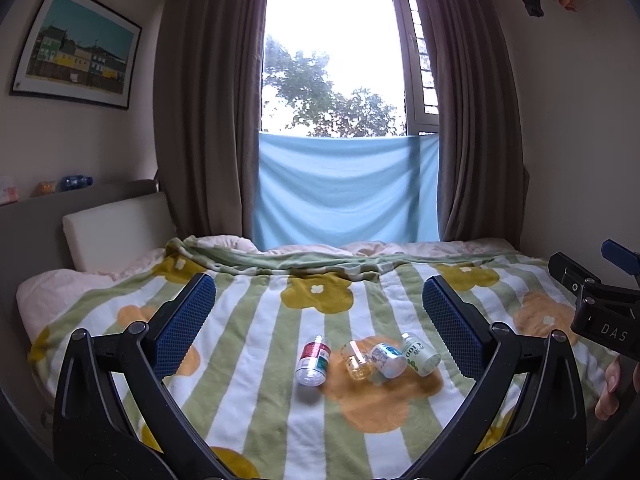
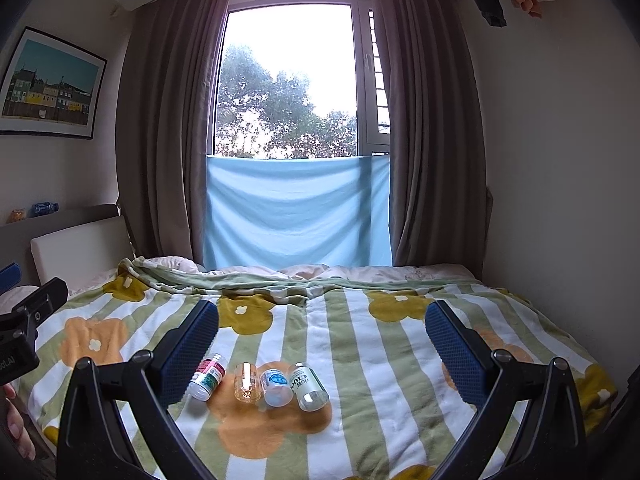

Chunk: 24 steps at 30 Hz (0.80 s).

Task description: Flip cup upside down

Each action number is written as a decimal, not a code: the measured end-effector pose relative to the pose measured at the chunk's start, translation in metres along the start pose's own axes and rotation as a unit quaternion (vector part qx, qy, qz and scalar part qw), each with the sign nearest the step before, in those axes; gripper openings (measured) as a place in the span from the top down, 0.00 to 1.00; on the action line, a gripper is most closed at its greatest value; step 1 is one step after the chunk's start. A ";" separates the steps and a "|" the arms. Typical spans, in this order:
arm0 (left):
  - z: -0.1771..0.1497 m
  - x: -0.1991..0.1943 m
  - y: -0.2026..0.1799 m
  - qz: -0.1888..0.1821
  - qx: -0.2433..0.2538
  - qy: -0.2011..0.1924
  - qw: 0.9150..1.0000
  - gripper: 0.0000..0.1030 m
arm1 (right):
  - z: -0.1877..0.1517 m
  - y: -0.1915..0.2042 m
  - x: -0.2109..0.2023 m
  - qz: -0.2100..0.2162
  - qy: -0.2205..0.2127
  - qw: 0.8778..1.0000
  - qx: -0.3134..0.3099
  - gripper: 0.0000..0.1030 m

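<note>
Several small bottles lie on their sides in a row on the flowered blanket (image 1: 260,320): a red-labelled one (image 1: 313,365), a clear amber one (image 1: 357,361), a blue-labelled one (image 1: 387,359) and a green-labelled one (image 1: 420,354). The right wrist view shows the same row: red (image 2: 209,378), amber (image 2: 247,383), blue (image 2: 276,387), green (image 2: 308,386). No cup is clearly seen. My left gripper (image 1: 318,300) is open and empty, above and short of the row. My right gripper (image 2: 322,320) is open and empty, likewise held back from the row.
The bed has a white headboard cushion (image 1: 116,232) at the left and a wall at the right. A light blue cloth (image 1: 344,192) hangs below the window between brown curtains. The right gripper's body (image 1: 600,308) shows at the left view's right edge.
</note>
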<state>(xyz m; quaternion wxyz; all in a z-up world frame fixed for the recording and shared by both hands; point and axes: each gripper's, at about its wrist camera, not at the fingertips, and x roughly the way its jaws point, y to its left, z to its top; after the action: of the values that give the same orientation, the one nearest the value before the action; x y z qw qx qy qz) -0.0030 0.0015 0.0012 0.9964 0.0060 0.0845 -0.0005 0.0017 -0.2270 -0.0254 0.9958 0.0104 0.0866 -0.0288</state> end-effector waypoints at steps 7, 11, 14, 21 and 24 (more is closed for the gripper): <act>0.000 -0.002 -0.001 -0.002 -0.003 0.000 1.000 0.00 | 0.002 -0.002 -0.001 -0.001 -0.001 1.000 0.002 0.00; 0.000 -0.002 -0.001 -0.001 -0.003 0.000 1.000 0.00 | 0.001 -0.003 -0.001 -0.002 -0.002 1.000 0.001 0.00; -0.001 -0.002 -0.001 -0.001 -0.003 0.002 1.000 0.00 | 0.001 -0.002 -0.001 -0.001 -0.002 1.000 0.002 0.00; -0.001 -0.001 -0.002 -0.002 0.004 0.003 1.000 0.00 | 0.000 -0.001 0.000 -0.009 0.001 1.000 -0.001 0.00; -0.002 -0.001 -0.004 -0.002 0.008 0.002 1.000 0.00 | 0.000 -0.001 0.000 -0.007 0.002 1.000 0.002 0.00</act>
<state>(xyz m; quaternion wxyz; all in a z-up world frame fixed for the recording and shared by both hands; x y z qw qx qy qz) -0.0043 -0.0025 -0.0005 0.9961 0.0141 0.0868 -0.0029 0.0020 -0.2285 -0.0251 0.9954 0.0114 0.0882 -0.0364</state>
